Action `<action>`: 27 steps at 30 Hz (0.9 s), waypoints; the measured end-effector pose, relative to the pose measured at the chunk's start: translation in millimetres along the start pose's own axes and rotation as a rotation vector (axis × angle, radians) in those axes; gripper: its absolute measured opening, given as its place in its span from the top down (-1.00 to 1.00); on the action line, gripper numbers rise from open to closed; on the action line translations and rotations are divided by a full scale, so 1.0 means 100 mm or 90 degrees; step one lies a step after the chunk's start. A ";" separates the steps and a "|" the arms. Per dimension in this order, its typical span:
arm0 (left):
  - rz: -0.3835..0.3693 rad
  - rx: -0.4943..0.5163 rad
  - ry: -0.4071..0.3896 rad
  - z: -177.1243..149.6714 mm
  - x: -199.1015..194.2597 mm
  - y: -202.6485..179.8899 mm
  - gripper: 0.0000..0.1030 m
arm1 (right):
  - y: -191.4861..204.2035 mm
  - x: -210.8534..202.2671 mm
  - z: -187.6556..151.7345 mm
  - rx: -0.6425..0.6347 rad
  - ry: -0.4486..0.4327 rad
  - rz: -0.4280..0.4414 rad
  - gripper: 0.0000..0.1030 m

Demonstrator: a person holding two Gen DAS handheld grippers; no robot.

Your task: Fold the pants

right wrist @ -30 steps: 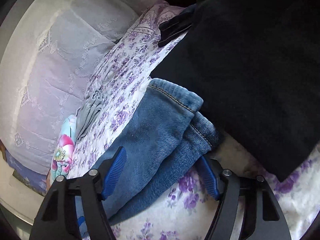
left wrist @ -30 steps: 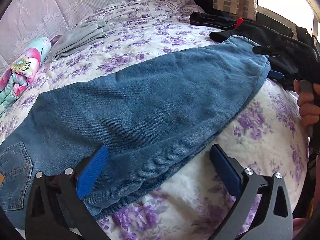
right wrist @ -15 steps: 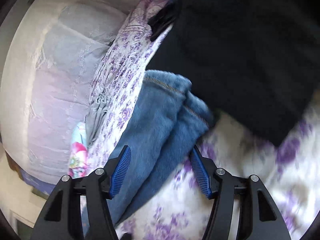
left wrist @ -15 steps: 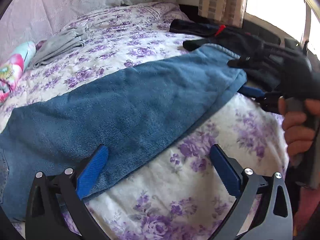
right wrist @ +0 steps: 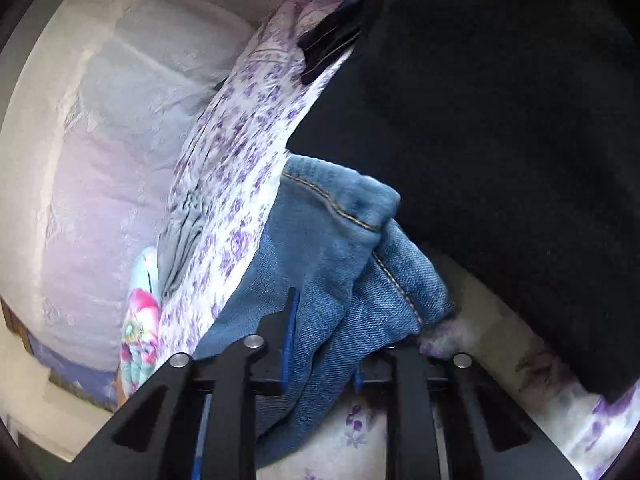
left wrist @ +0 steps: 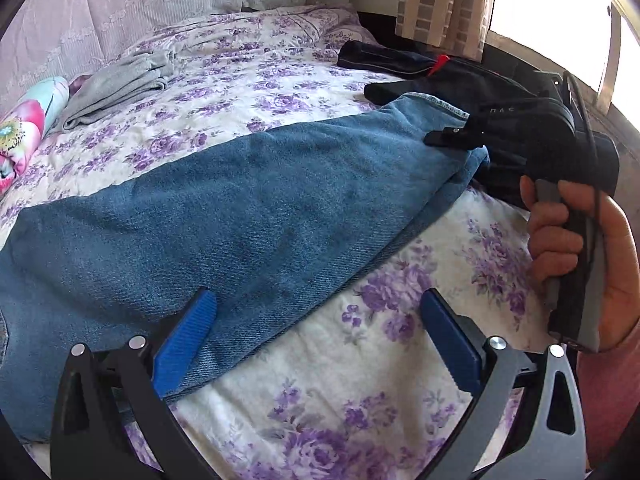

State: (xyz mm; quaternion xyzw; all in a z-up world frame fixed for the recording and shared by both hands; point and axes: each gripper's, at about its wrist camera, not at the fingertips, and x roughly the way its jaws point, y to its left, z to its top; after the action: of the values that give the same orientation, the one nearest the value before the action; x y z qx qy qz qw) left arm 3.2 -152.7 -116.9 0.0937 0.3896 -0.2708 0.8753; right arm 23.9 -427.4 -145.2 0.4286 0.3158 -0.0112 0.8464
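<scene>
Blue jeans [left wrist: 248,216], heavy, limp denim lying diagonally from lower left to upper right across the floral bedspread [left wrist: 400,380], best held at the stitched hems, where the right gripper [right wrist: 324,344] has just closed on them; left gripper [left wrist: 320,328] gapes wide, empty.

A bed covered in a white sheet printed with purple flowers [left wrist: 248,92] carries everything. Blue denim jeans [left wrist: 240,216] lie stretched across it; folded grey cloth [left wrist: 116,88] and a rolled bright floral fabric [left wrist: 28,124] lie apart, and black garments [left wrist: 404,64] touch the jeans' hem.
</scene>
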 end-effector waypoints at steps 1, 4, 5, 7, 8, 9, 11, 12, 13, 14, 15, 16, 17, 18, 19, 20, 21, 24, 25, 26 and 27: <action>0.000 0.001 0.000 0.00 0.00 0.00 -0.92 | 0.07 -0.03 -0.02 -0.035 -0.008 -0.018 0.62; -0.031 -0.016 -0.010 0.00 -0.08 0.06 -0.92 | 0.44 -0.16 -0.11 -0.192 -0.053 -0.098 0.67; -0.050 -0.031 -0.014 0.01 -0.14 0.12 -0.92 | 0.61 -0.23 -0.16 -0.254 -0.075 -0.120 0.67; -0.089 -0.071 -0.024 0.01 -0.29 0.29 -0.92 | 0.88 -0.33 -0.25 -0.350 -0.108 -0.142 0.68; -0.093 -0.086 -0.030 0.00 -0.36 0.38 -0.92 | 1.02 -0.37 -0.31 -0.402 -0.126 -0.152 0.68; -0.091 -0.096 -0.034 -0.02 -0.42 0.46 -0.92 | 1.18 -0.40 -0.40 -0.463 -0.145 -0.163 0.68; -0.066 -0.118 -0.046 -0.07 -0.56 0.68 -0.92 | 1.53 -0.44 -0.66 -0.597 -0.186 -0.172 0.68; -0.045 -0.133 -0.053 -0.12 -0.64 0.81 -0.92 | 1.64 -0.44 -0.77 -0.646 -0.199 -0.174 0.68; -0.032 -0.145 -0.056 -0.15 -0.69 0.91 -0.92 | 1.79 -0.43 -0.97 -0.727 -0.216 -0.179 0.68; -0.020 -0.158 -0.060 -0.18 -0.74 1.01 -0.92 | 1.90 -0.40 -1.14 -0.797 -0.226 -0.186 0.68; -0.009 -0.171 -0.064 -0.23 -0.79 1.10 -0.92 | 2.00 -0.36 -1.28 -0.858 -0.231 -0.190 0.68; 0.006 -0.187 -0.071 -0.28 -0.86 1.22 -0.92 | 2.09 -0.30 -1.41 -0.916 -0.232 -0.192 0.68; 0.018 -0.199 -0.077 -0.32 -0.92 1.31 -0.92 | 2.17 -0.22 -1.54 -0.979 -0.226 -0.193 0.68; 0.037 -0.212 -0.085 -0.38 -0.99 1.41 -0.92 | 2.21 -0.15 -1.75 -1.054 -0.213 -0.191 0.68; 0.048 -0.220 -0.091 -0.42 -1.04 1.48 -0.92 | 2.22 -0.11 -1.94 -1.114 -0.198 -0.189 0.68; 0.061 -0.229 -0.096 -0.46 -1.10 1.55 -0.92 | 2.22 -0.06 -2.08 -1.165 -0.180 -0.186 0.68; 0.072 -0.237 -0.102 -0.50 -1.14 1.63 -0.92 | 2.19 -0.01 -2.27 -1.221 -0.154 -0.181 0.68; 0.085 -0.272 -0.119 -0.65 -1.26 1.82 -0.92 | 2.06 0.19 -2.59 -1.333 -0.074 -0.177 0.68; 0.077 -0.285 -0.126 -0.70 -1.28 1.88 -0.92 | 2.03 0.24 -2.65 -1.349 -0.051 -0.176 0.68; 0.070 -0.289 -0.130 -0.73 -1.29 1.91 -0.92 | 2.01 0.28 -2.69 -1.362 -0.034 -0.179 0.62; 0.066 -0.288 -0.135 -0.74 -1.30 1.92 -0.92 | 1.98 0.29 -2.72 -1.377 -0.021 -0.181 0.60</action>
State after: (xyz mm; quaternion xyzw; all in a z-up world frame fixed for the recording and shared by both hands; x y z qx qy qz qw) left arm -10.3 87.4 -80.7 -0.1137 0.3413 -0.1400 0.9225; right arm -37.8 -95.5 -136.5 -0.5835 0.1938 0.1689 0.7704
